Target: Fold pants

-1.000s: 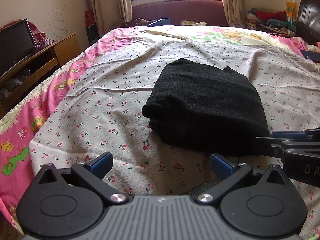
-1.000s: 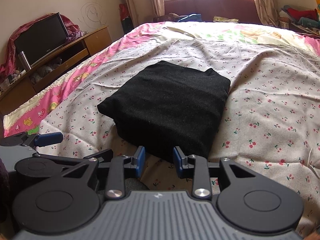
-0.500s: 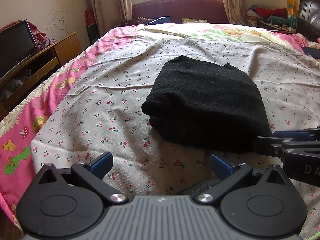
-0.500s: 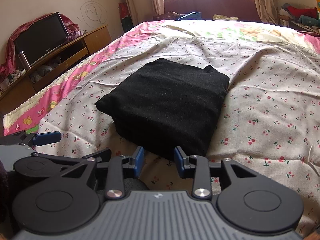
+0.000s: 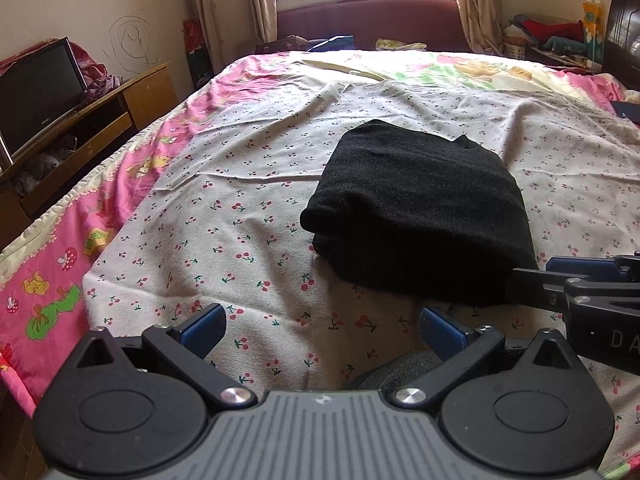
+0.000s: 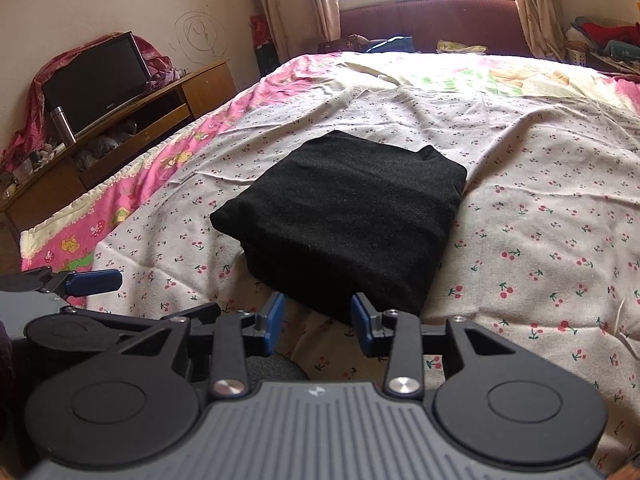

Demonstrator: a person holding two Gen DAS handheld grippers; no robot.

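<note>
The black pants (image 5: 420, 208) lie folded into a thick rectangular stack on the cherry-print sheet (image 5: 240, 216); they also show in the right wrist view (image 6: 348, 216). My left gripper (image 5: 322, 326) is wide open and empty, just short of the stack's near left corner. My right gripper (image 6: 318, 320) is partly open and empty, its blue pads (image 6: 276, 320) just in front of the stack's near edge without touching it. The right gripper's side shows in the left wrist view (image 5: 580, 284).
The bed (image 5: 100, 216) has a pink cartoon cover under the sheet. A wooden TV stand (image 6: 132, 128) with a television (image 6: 96, 80) stands to the left. A window and a maroon couch (image 5: 372, 20) are beyond the bed; clutter (image 5: 552, 38) lies at the right.
Both grippers have drawn back slightly from the folded pants and risen a little. The pants have not moved. Jaw openings are unchanged.
</note>
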